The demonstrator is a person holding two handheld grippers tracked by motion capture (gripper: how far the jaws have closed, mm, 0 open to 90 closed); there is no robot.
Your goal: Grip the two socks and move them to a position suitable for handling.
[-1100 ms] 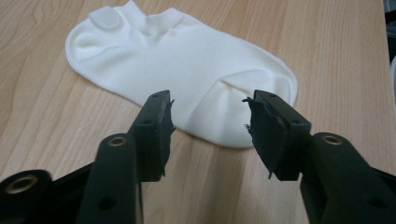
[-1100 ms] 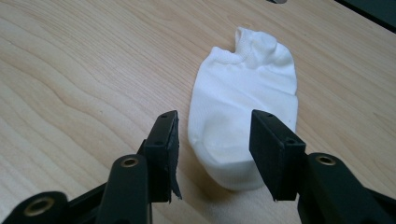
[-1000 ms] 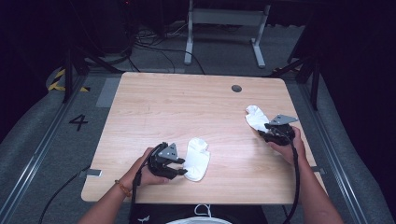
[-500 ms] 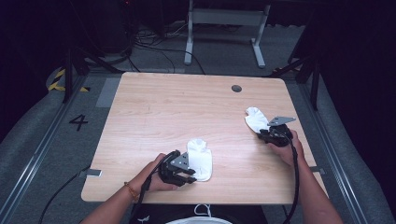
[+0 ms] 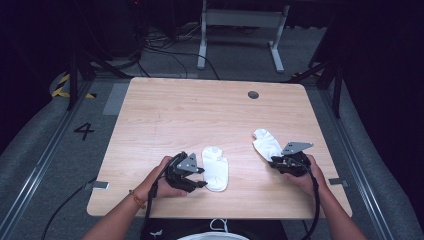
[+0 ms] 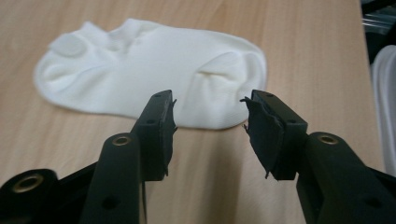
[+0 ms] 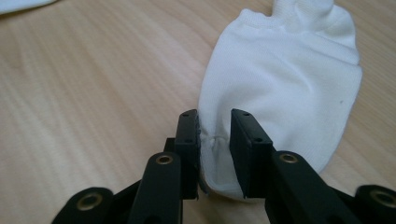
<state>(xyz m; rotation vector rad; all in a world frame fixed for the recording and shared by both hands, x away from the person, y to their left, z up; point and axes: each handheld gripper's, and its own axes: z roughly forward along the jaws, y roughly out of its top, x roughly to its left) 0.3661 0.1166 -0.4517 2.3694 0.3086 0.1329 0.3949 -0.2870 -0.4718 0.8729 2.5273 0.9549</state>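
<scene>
Two white socks lie near the worktop's (image 5: 165, 115) front edge. The right tongs (image 7: 215, 140) pinch the right sock (image 7: 289, 88) at its edge; the left tongs (image 6: 210, 126) gape before the left sock (image 6: 140, 70). Likely next: close on its near edge, probably to pair them.

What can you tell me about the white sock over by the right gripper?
The right sock is a short white ankle sock of soft knit fabric with a ribbed cuff at its far end. It lies flat, slightly wrinkled, on the wooden table near its right front part. The right gripper has its jaws closed on a bunched fold at the sock's near edge. It lies apart from the other sock.
</scene>
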